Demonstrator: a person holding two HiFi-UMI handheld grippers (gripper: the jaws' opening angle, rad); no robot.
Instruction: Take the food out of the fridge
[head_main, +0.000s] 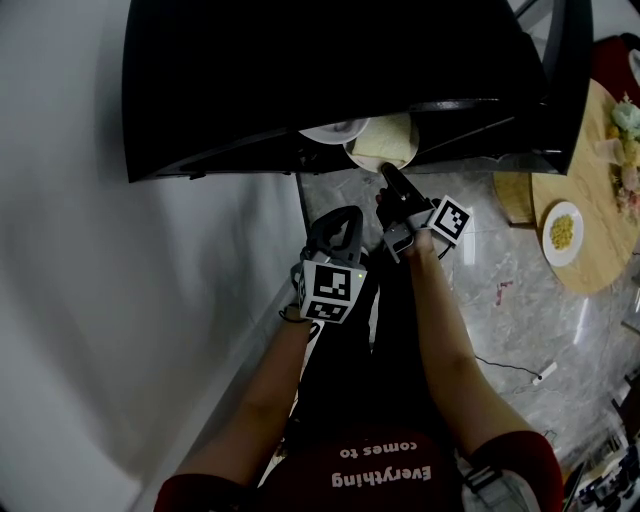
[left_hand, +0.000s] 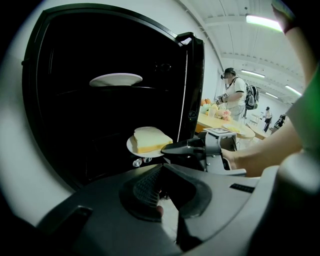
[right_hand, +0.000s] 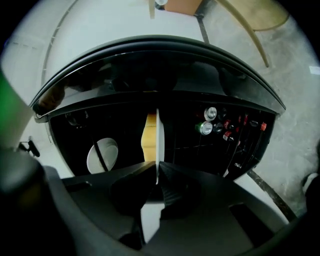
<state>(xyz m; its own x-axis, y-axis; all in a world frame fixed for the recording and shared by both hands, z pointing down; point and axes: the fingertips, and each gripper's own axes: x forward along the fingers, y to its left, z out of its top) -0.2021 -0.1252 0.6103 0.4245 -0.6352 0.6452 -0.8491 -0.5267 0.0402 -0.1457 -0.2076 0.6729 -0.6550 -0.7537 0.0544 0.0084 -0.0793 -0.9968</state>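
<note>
right gripper (right_hand: 156, 169) jaws clamp the plate (left_hand: 131, 146) rim, bread (left_hand: 150, 139) on it, at the fridge (head_main: 300, 60) mouth, not out yet. left gripper (left_hand: 161, 167) jaws closed, empty. second plate (left_hand: 116, 79) waits inside.

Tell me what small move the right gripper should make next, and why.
Probably draw the plate straight back out of the fridge, keeping it level. The right gripper is shut on the plate's rim, the bread lies on top, and the plate is partly inside the fridge.
</note>
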